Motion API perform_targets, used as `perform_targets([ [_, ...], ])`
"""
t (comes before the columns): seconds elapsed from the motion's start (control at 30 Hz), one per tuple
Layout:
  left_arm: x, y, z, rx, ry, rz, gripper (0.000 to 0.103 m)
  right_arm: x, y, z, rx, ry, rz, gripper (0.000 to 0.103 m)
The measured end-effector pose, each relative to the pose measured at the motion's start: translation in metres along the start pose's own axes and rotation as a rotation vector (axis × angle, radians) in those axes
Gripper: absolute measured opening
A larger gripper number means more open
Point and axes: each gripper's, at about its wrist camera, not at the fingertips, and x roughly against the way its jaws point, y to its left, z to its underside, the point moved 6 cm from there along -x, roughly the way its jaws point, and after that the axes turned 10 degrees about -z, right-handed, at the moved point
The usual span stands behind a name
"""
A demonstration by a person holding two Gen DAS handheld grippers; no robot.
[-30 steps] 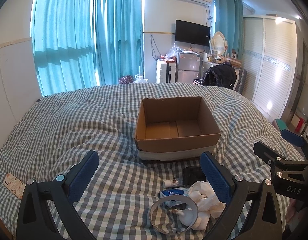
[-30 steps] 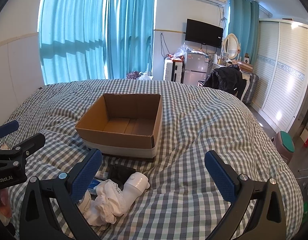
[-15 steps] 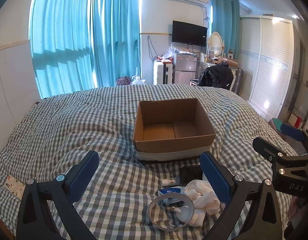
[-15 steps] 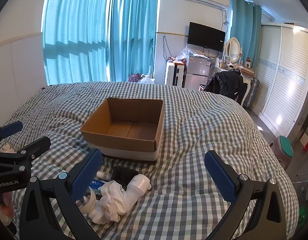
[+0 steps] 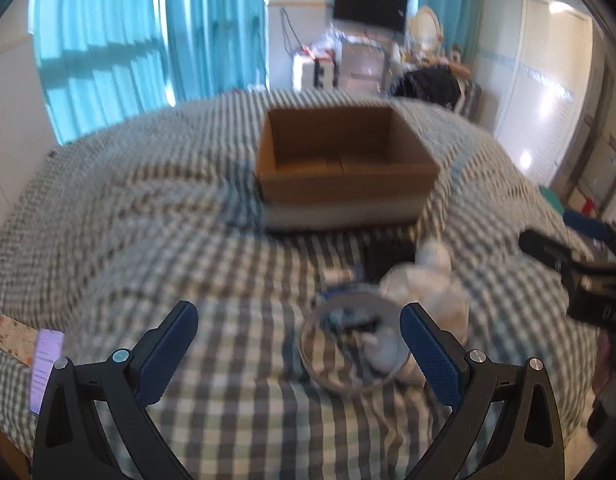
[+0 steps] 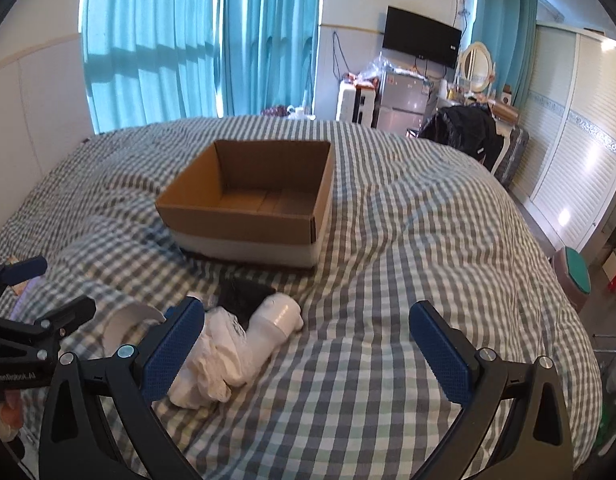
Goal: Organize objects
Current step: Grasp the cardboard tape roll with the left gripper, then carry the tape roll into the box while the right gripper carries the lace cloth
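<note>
Both grippers — left gripper (image 5: 297, 338), right gripper (image 6: 306, 336) — fingers spread, empty, above checked bed (image 6: 408, 240). Small clutter pile (image 6: 227, 336) just below; open cardboard box (image 6: 251, 196) mid-bed. Turquoise curtains (image 6: 187, 48) and wardrobe (image 6: 580, 128) behind.

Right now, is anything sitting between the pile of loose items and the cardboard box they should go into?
Nothing visible blocks the way. The pile, with the white bottle and crumpled white cloth, lies on the checked bedspread just in front of the open cardboard box. Both grippers, left and right, are open and empty.
</note>
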Motion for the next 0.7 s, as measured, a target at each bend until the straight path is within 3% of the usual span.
perform_targets([
  [0.2, -0.015, -0.028, 0.024, -0.061, 0.06, 0.08, 0.103, -0.025, -0.004, 0.015, -0.009, 0.045, -0.014, 0.103],
  [0.4, -0.044, -0.051, 0.037, -0.121, 0.119, 0.059, 0.103, -0.041, -0.009, 0.027, -0.034, 0.087, -0.041, 0.103],
  [0.43, -0.048, -0.051, 0.038, -0.122, 0.12, 0.059, 0.103, -0.045, -0.01, 0.028, -0.037, 0.097, -0.039, 0.103],
  [0.53, -0.046, -0.048, 0.034, -0.084, 0.096, 0.095, 0.086, -0.047, -0.011, 0.031, -0.041, 0.11, -0.042, 0.102],
  [0.7, -0.033, -0.028, 0.023, -0.06, 0.066, 0.06, 0.086, -0.049, 0.003, 0.029, -0.025, 0.121, -0.081, 0.1],
])
